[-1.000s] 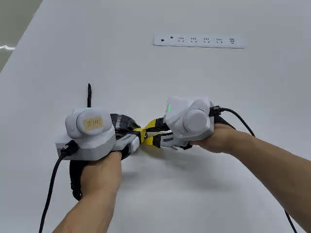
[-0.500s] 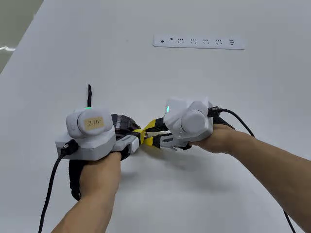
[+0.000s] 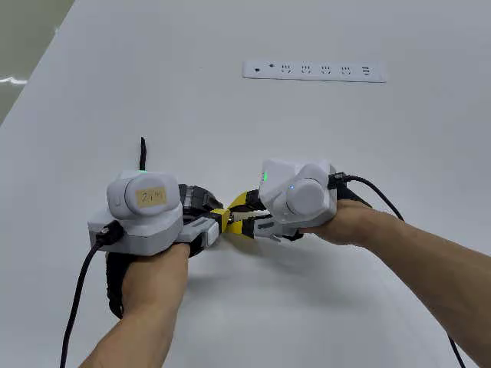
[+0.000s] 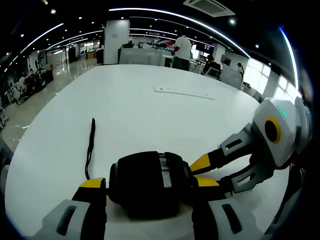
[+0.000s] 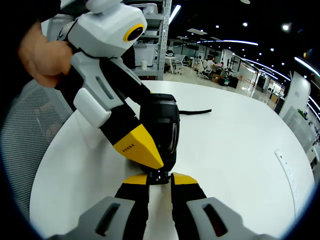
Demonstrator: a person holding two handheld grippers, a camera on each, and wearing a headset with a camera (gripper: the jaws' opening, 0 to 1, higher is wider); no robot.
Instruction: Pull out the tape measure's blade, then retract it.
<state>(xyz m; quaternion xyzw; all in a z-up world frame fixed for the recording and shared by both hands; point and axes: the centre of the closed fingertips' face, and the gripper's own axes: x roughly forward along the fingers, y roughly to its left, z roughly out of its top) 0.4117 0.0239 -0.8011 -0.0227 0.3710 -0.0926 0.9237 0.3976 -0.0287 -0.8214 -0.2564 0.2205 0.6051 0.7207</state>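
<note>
Tape measure point(image 4: 145, 176), black w/ grey band, held in left gripper point(image 4: 150, 183) fingers point(image 4: 93, 184); right gripper point(image 5: 160, 181) pinches blade tip point(image 5: 160, 175).

Open-plan office: ceiling light strips point(image 4: 170, 16), rows of desks point(image 5: 200, 67), metal shelving point(image 5: 162, 37).

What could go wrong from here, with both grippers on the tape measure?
1. The right gripper pinches only the small blade hook; it may slip off when pulling.
2. The left gripper holds the rounded tape measure by its sides; the case may twist or slide out.
</note>
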